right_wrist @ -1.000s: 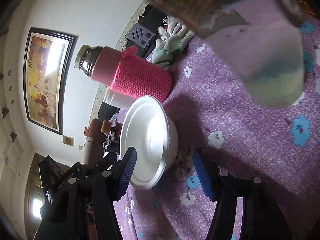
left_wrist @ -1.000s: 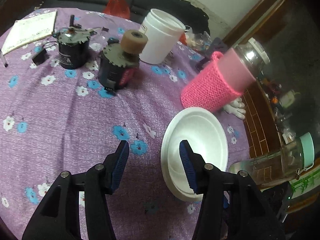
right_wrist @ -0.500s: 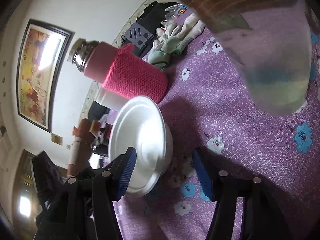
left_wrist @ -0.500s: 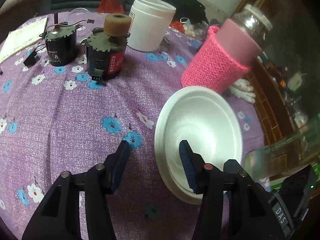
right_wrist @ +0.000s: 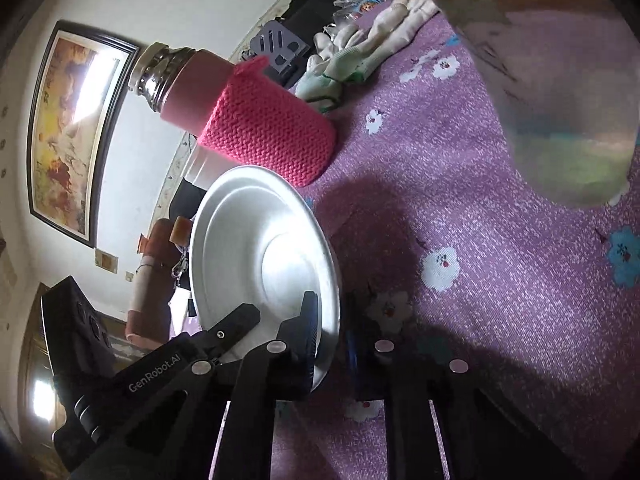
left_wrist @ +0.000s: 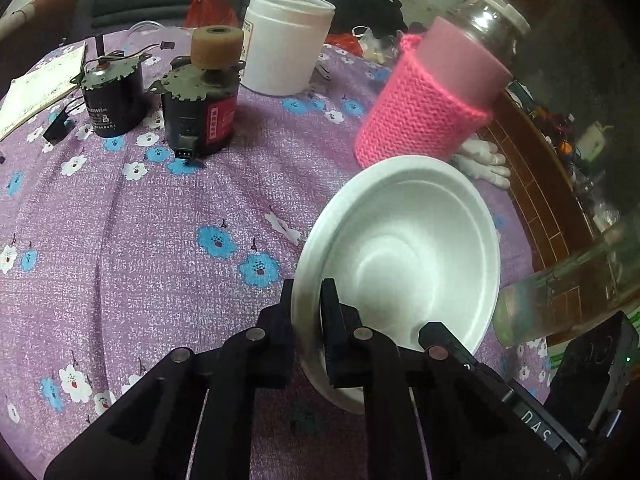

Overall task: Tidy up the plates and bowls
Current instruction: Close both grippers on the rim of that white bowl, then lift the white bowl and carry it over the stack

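Here the left claw (left_wrist: 307, 300) was clamped on the near rim of the white foam bowl (left_wrist: 404, 248), one finger outside the wall and one inside. In the right wrist view the right claw (right_wrist: 332, 332) gripped the same bowl (right_wrist: 260, 256) at its rim too, one finger inside the bowl and the other outside against its wall. The bowl stood tilted over the purple flowered cloth of the worktop (left_wrist: 160, 216), near the right edge; whether its base touched the cloth could not be told.

Just behind the bowl stood a bottle in a pink knitted sleeve (left_wrist: 428, 120), with a clear neck and white cap. A pair of white gloves (left_wrist: 480, 160) lay beside it at the worktop's edge. Farther back sat a white plastic jar (left_wrist: 288, 40), open at the top. To its left stood two small electric motors: one with a red label and a tan roller on its shaft (left_wrist: 204, 96), and a black one with thin wires (left_wrist: 112, 96). A paper booklet (left_wrist: 36, 88) lay at the far left edge. A blurred glass jar (left_wrist: 568, 292) filled the right side of the left wrist view, close to the lens. In the right wrist view a framed painting (right_wrist: 68, 128) hung on the white wall.
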Demonstrator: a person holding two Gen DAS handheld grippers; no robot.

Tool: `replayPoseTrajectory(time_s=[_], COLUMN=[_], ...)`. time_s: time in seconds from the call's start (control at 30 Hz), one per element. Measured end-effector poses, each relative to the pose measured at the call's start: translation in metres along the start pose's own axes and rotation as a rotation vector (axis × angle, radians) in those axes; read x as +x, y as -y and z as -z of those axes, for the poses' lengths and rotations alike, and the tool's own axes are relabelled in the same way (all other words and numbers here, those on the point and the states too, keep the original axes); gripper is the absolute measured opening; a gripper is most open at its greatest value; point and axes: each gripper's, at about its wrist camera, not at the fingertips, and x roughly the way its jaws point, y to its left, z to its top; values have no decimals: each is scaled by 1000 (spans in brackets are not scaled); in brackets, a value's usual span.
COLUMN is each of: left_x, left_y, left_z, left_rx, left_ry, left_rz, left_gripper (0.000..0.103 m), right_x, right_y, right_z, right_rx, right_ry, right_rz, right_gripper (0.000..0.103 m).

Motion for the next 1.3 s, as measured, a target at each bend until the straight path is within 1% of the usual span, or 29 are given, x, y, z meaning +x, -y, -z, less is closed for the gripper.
replayPoseTrajectory(time_s=[0.53,0.73,0.9,1.0,1.07,1.13,1.3], left_x=[-23,-35,-59,-80,-96,-115,-172], left_y=[5,7,10,10,6,-1,-20], left_z=[-1,0,3,8,15,23,46], left_rx=[3,5,3,9,4,-8,-19], left_ry=[18,33,70,96,114,132,200], left_rz=[48,49,50,43,39,32,-10], left_gripper=[9,9,9,9,9,9,9], right_x=[-25,-29,-42,-52,-61,-69,-89], right_y=[-6,-10,-22,-33,-42,-51,-85], right_z=[-3,-3,-3,0,5,11,42], right_rx=[3,-5,-25,-52,-70,-89,-162], right_ry=[18,18,29,35,38,33,3], right_rz=[-22,-28,-55,-64,-85,-106,-164], right_gripper=[12,12,12,12,11,11,11])
